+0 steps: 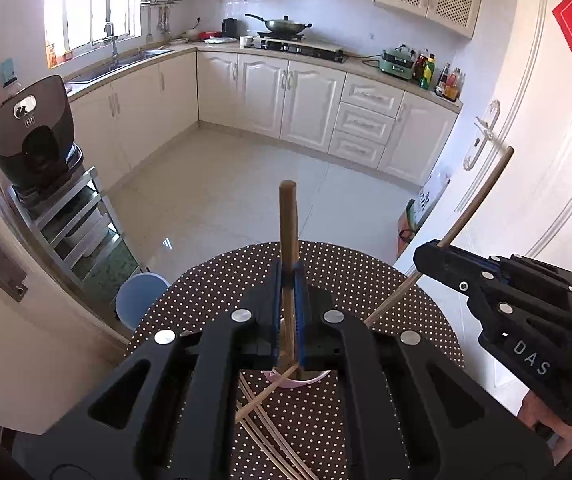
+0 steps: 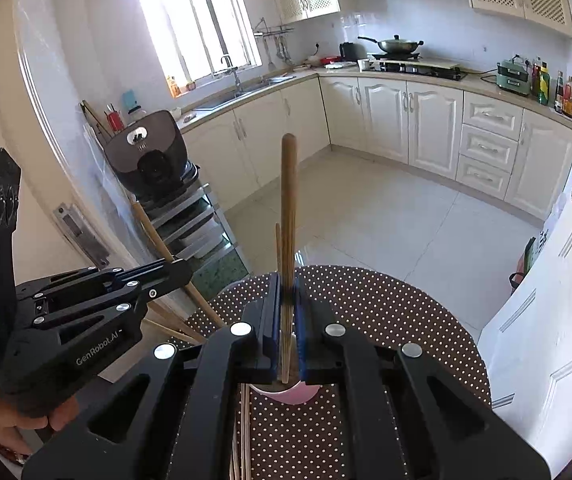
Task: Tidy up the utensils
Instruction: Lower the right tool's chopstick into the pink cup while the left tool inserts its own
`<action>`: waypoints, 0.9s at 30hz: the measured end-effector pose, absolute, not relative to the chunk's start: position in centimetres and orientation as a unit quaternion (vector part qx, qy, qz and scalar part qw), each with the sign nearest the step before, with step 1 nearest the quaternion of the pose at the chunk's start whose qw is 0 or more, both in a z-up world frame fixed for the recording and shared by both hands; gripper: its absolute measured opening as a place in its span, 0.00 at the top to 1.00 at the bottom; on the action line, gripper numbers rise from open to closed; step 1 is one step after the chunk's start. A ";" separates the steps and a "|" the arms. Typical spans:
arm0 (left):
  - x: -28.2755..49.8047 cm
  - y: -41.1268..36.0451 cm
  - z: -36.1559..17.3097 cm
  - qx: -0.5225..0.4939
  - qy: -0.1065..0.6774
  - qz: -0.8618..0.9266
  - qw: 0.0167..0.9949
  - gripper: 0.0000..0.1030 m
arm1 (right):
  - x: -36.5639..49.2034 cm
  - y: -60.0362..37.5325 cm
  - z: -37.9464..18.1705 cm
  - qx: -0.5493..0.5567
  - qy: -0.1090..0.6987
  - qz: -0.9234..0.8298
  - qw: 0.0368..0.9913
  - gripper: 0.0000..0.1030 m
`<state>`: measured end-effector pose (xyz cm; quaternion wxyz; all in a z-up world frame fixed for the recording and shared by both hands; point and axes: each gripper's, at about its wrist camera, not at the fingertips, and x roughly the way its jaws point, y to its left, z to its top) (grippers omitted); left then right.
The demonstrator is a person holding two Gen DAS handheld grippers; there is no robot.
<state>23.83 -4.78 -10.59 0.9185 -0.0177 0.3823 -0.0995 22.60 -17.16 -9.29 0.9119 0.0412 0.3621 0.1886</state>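
Left wrist view showed the left gripper (image 1: 289, 280) pinching a wooden stick (image 1: 287, 216) above the pink cup (image 1: 306, 380); right gripper (image 2: 286, 292) pinched a chopstick (image 2: 288, 200); each should go down slowly, upright, into the cup.

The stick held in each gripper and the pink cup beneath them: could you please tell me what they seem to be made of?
The left gripper's stick looks like wood or bamboo: matt brown, round, with faint grain. The right gripper's stick has the same brown, streaked, unvarnished look, and a thinner one stands beside it. The pink cup is mostly hidden; its smooth, even rim suggests plastic, though glazed ceramic is possible.
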 end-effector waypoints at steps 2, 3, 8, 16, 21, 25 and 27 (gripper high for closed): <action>24.0 -4.8 -11.1 -0.018 0.390 -0.100 0.915 0.94 | 22.6 -17.0 -9.7 0.040 0.365 0.190 0.911 0.95; 24.1 -4.9 -11.3 -0.018 0.392 -0.099 0.914 0.94 | 22.7 -17.0 -9.8 0.039 0.365 0.189 0.911 0.95; 24.1 -5.3 -12.3 -0.012 0.406 -0.101 0.908 0.94 | 22.7 -16.7 -10.4 0.036 0.370 0.190 0.909 0.95; 23.7 -5.6 -13.4 -0.006 0.426 -0.110 0.898 0.94 | 22.6 -16.4 -11.5 0.034 0.385 0.198 0.901 0.95; 23.4 -5.9 -14.1 -0.002 0.440 -0.113 0.891 0.94 | 22.3 -16.2 -12.4 0.026 0.395 0.201 0.896 0.95; 23.2 -5.9 -14.7 -0.002 0.453 -0.114 0.884 0.94 | 22.0 -15.9 -13.1 0.021 0.406 0.202 0.891 0.95; 23.1 -5.9 -14.9 -0.004 0.457 -0.113 0.882 0.94 | 21.9 -15.8 -13.4 0.019 0.410 0.202 0.889 0.95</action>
